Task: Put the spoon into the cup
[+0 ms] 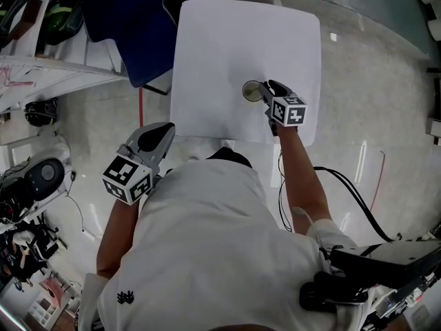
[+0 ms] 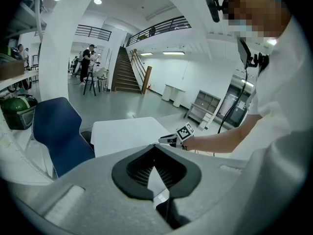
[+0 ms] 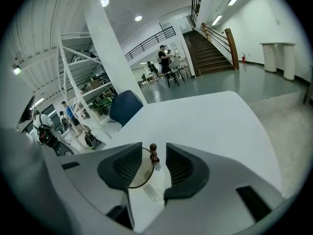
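A small cup (image 1: pixel 251 90) stands on the white table (image 1: pixel 227 40), near its front right. In the right gripper view a spoon stands in the cup (image 3: pixel 142 180), and its brown knobbed handle end (image 3: pixel 153 154) rises between the jaws. My right gripper (image 1: pixel 266 88) (image 3: pixel 154 148) is open around that handle, and neither pad touches it. My left gripper (image 1: pixel 165 128) (image 2: pixel 155 153) hangs off the table's front left corner beside the person's body, shut with nothing in it. The left gripper view shows the right gripper (image 2: pixel 172 139) from afar at the table (image 2: pixel 122 131).
A blue chair (image 1: pixel 127 26) stands at the table's far left corner. White shelving with gear (image 1: pixel 41 67) lines the left side. Black cables (image 1: pixel 351 192) run over the floor at the right. People stand far off near a staircase (image 3: pixel 166 58).
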`<action>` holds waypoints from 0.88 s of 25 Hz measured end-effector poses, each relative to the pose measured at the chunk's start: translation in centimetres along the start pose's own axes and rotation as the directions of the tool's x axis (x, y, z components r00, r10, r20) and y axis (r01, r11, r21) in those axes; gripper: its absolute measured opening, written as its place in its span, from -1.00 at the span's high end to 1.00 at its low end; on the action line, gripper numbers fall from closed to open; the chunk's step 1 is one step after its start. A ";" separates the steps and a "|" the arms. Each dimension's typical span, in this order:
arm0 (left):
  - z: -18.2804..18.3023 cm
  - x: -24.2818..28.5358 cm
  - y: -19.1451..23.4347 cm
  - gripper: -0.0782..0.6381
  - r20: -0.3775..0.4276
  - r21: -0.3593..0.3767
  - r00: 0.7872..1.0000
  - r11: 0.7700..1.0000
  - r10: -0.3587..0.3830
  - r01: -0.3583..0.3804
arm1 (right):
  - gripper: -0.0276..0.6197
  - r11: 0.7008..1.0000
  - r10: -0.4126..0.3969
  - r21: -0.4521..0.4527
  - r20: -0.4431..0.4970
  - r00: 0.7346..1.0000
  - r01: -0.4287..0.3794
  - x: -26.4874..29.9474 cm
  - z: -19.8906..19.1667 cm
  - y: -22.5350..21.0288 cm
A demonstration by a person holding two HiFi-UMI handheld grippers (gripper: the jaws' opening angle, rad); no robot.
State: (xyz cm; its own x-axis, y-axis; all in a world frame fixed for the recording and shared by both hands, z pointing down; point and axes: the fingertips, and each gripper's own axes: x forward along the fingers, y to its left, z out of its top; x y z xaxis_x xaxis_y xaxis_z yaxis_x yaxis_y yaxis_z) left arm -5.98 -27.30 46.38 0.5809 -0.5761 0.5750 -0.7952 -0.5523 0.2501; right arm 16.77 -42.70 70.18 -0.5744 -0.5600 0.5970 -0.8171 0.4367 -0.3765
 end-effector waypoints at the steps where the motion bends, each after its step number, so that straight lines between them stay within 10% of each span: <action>1: -0.1 -0.4 0.1 0.76 0.004 -0.001 1.000 1.000 0.001 -0.001 | 0.42 1.000 -0.007 0.000 0.007 1.000 0.007 -0.2 0.2 0.1; 22: -6.7 -10.8 -1.7 0.76 0.109 0.018 0.987 0.993 -0.117 0.116 | 0.74 0.989 -0.148 0.015 0.130 0.980 0.147 -12.8 -3.1 11.1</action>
State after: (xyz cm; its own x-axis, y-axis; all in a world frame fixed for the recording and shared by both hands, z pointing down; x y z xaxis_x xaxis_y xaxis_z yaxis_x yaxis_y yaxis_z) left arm -12.07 -16.10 44.91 0.6856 -0.5693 0.4536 -0.7192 -0.6262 0.3010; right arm 15.23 -28.51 60.56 -0.4488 -0.7052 0.5489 -0.8934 0.3390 -0.2949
